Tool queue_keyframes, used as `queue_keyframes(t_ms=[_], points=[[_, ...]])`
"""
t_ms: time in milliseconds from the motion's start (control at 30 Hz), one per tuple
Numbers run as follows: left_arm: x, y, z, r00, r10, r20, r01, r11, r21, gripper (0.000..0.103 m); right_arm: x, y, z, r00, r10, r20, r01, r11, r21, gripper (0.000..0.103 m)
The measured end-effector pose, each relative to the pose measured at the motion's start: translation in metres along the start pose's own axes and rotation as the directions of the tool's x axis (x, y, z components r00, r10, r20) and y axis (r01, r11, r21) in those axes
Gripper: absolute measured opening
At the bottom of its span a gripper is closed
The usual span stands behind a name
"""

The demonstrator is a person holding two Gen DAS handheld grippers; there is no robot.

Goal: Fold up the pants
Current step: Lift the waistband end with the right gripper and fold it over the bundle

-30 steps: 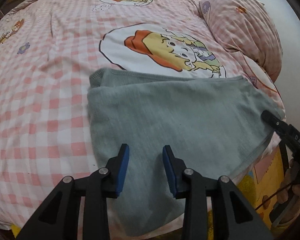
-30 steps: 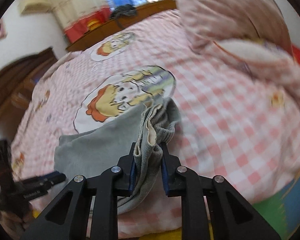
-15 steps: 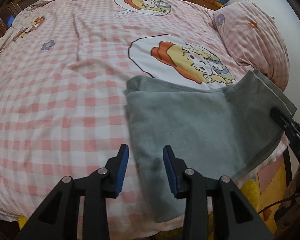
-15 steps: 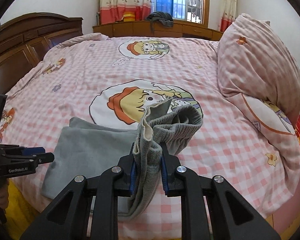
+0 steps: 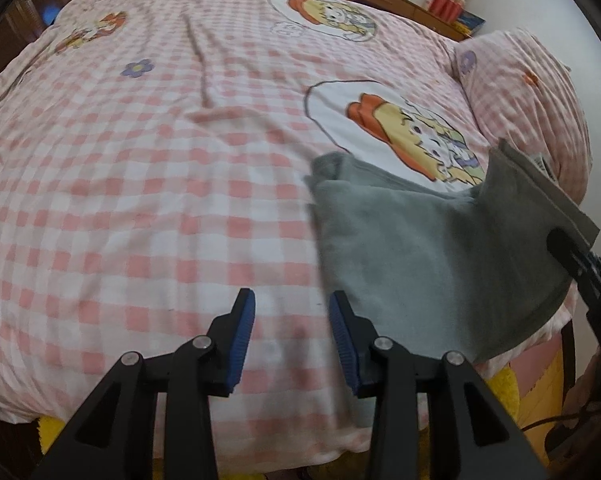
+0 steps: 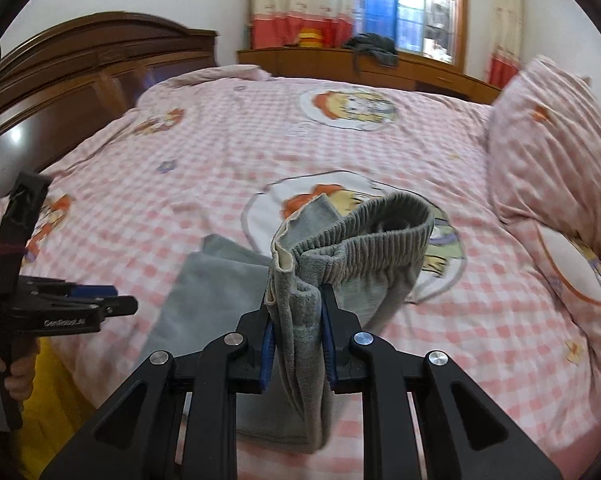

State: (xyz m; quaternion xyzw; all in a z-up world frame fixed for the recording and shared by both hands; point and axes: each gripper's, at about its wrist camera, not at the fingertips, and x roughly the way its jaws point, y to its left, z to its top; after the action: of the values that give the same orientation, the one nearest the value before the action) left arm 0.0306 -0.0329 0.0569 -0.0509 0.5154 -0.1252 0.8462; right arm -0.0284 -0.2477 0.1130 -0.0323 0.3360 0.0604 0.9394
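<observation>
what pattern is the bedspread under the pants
Pink-and-white check bedspread with cartoon prints, clearest in the left wrist view.

The pants (image 6: 300,344) hide the right gripper's (image 6: 296,340) pads and part of the cartoon print (image 5: 412,136), the bedspread (image 5: 140,200) is blurred in both views, and the hand (image 6: 16,376) holding the left gripper (image 5: 290,336) is cut off by the frame's edge.

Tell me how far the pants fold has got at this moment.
Done: the grey pants already lie doubled lengthwise on the bed. In hand: the right gripper is clamped on the waistband end, lifted off the bedspread. The left gripper is open, holding nothing. Left: laying that end over and flattening.
</observation>
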Motion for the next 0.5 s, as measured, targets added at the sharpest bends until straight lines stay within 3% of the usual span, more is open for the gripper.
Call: queue_keyframes(t_ms=[300, 500], points=[[-0.006, 0.04, -0.009, 1.0, 0.019, 0.002, -0.018, 0.997, -0.08, 0.04, 0.013, 0.069, -0.001, 0.997, 0.07, -0.021, -0.072, 0.98, -0.184, 0.02], [-0.007, 0.059, -0.014, 1.0, 0.02, 0.004, -0.019, 0.993, -0.12, 0.04, 0.035, 0.111, -0.014, 0.992, 0.103, -0.078, -0.121, 0.954, -0.274, 0.02]])
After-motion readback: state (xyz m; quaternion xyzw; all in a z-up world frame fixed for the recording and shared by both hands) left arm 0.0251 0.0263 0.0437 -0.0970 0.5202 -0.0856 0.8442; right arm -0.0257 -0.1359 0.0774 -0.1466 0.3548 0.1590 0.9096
